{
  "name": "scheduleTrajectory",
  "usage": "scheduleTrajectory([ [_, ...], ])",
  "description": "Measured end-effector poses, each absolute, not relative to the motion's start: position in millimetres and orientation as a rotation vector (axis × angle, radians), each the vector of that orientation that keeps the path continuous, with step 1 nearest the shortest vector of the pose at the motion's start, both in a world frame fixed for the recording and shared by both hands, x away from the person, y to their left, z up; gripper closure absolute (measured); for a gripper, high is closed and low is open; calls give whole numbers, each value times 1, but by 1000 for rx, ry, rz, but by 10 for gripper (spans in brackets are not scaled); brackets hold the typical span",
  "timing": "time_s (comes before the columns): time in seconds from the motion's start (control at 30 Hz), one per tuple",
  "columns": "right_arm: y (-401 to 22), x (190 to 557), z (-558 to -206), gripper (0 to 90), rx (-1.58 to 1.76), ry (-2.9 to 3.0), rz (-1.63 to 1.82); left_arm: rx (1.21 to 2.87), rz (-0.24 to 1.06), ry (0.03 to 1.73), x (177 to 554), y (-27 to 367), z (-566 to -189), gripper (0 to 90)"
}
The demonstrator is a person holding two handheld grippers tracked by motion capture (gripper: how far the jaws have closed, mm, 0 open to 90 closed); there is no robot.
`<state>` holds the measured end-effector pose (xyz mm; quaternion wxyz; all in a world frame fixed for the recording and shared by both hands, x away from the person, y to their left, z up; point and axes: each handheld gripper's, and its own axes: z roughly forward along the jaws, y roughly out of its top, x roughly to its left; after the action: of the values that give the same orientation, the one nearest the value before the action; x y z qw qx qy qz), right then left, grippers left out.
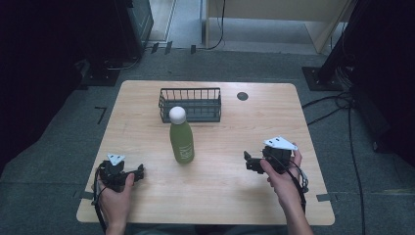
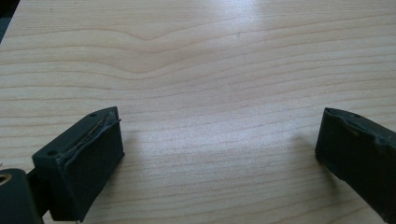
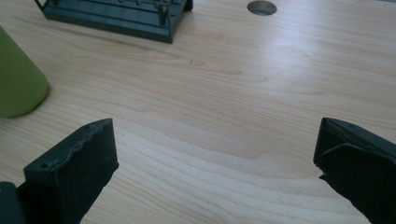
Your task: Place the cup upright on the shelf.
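A green bottle (image 1: 181, 141) with a white round cap stands upright in the middle of the wooden table (image 1: 220, 196). Behind it sits a dark wire basket (image 1: 191, 104). My left gripper (image 1: 140, 172) rests at the front left, held by a hand, jaws wide apart (image 2: 219, 144) over bare wood. At the front right my right gripper (image 1: 246, 159) is also hand-held and open (image 3: 217, 154), pointing left toward the bottle. The right gripper view catches the bottle's base (image 3: 18, 84) at its left edge and the basket (image 3: 116, 16) at the top.
A round cable hole (image 1: 242, 96) sits in the table near the back right, also seen as a hole (image 3: 262, 7) in the right gripper view. Cables lie on the grey floor to the right. Dark stands flank the table.
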<state>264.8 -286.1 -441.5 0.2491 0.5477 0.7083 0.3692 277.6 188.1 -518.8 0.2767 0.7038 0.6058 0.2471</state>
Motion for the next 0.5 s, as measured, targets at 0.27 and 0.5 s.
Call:
scheduleTrajectory([
  [0.27, -267, 270, -437, 0, 1459, 1956, 1029, 1891, 663, 1627, 278, 188, -519, 12],
  [0.5, -250, 274, -436, 0, 1454, 1985, 1094, 1891, 663, 1627, 278, 188, -519, 12],
])
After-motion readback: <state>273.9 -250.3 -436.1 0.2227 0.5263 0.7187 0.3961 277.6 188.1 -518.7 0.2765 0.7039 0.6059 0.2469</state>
